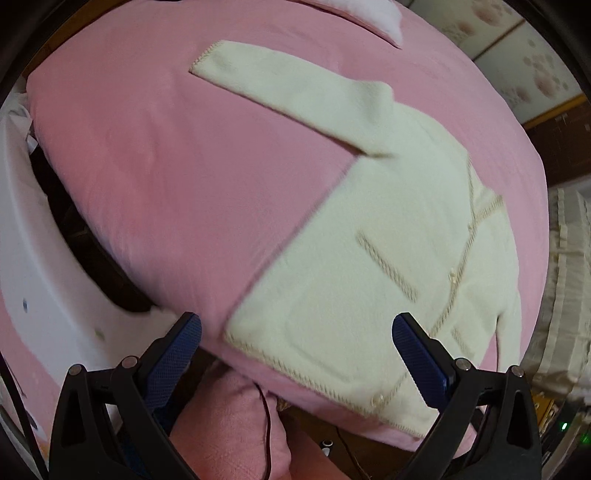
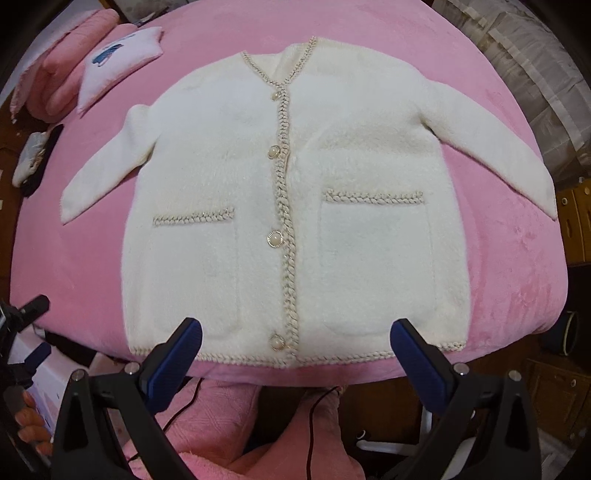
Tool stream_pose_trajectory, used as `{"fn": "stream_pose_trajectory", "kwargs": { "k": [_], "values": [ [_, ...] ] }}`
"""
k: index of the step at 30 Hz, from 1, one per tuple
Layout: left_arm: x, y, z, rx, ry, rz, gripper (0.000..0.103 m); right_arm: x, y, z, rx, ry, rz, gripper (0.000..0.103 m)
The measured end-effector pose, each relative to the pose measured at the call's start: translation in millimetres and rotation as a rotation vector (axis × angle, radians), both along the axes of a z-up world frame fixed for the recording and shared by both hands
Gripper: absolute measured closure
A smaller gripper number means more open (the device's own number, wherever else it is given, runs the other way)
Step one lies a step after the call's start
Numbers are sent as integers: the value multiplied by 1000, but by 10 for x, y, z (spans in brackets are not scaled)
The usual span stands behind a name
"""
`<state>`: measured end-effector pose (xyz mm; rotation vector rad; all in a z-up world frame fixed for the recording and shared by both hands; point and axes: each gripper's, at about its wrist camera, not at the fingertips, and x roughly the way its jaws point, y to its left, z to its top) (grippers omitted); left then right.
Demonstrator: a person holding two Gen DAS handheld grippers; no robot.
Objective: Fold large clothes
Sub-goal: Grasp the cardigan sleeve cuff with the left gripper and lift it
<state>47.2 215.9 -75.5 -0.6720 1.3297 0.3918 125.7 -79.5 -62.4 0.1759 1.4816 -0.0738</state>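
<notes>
R wrist cam sits at the foot edge of the bed [image 2: 517,258], looking square up its length, slightly downward; whole cream cardigan [image 2: 295,192] is in frame, hem nearest, neckline farthest. L wrist cam is off to the left side, also near the bed's edge, angled right across it, tilted and motion-blurred; cardigan [image 1: 388,266] fills its right half, one sleeve reaching toward the far end. Both views share the cardigan, pink bedcover and the white pillow [image 2: 118,62] at the head [image 1: 373,14].
</notes>
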Motion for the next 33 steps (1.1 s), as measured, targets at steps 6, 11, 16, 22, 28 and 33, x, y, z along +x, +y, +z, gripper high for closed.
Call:
{"fn": "stream_pose_trajectory", "kwargs": {
  "k": [6,11,16,22,28,33],
  "values": [
    [552,967,-269,15,12,69,6,244,582,-16,-52,41,35,1],
    [1000,1788,-719,1,14,204,12,253,1099,143,68,-69,171,1],
    [1361,2429,-1290,-13,0,357,24,259,1578,183,97,-58,309,1],
    [1665,2905,-1936,-75,16,488,45,380,1745,108,127,-19,325,1],
    [1915,3141,-2145,-53,-64,559,46,540,1677,-227,119,87,244,1],
    [2110,3284,-2154,-127,-123,575,92,656,1493,-388,126,124,141,1]
  ]
}}
